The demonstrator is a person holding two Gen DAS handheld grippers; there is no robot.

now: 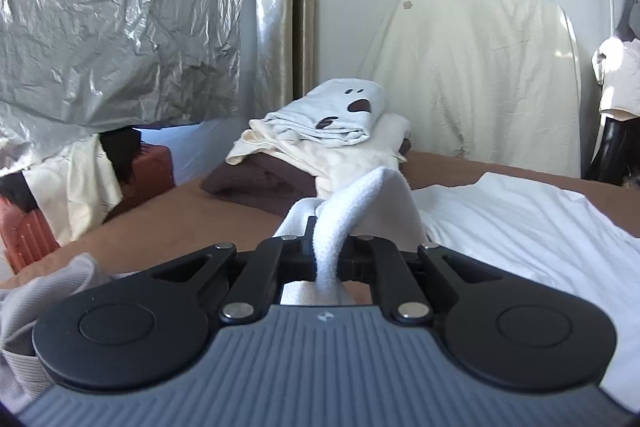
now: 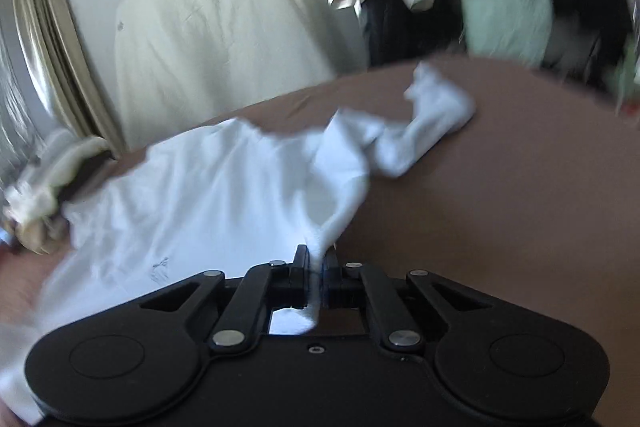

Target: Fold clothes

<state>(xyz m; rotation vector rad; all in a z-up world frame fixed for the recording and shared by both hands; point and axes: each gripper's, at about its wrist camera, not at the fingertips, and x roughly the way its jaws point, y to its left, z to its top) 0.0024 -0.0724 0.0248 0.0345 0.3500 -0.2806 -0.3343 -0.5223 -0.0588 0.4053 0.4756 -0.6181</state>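
Lay spread across the brown bed (image 2: 500, 211): a white T-shirt (image 2: 208, 187), looking thin, light and limp, likely to sag and wrinkle wherever unsupported, so best taken at hems and seams. Left claw (image 1: 326, 259) was clamped shut on a thick ribbed edge of it, perhaps the collar; right claw (image 2: 318, 279) was pinched shut on a thin fold at its edge. No containers seen, only a folded stack of clothes (image 1: 324, 123) farther back on the bed.

Right tongs (image 2: 318, 253) pinch the white garment (image 2: 208, 187) spread over brown bed (image 2: 500, 187).
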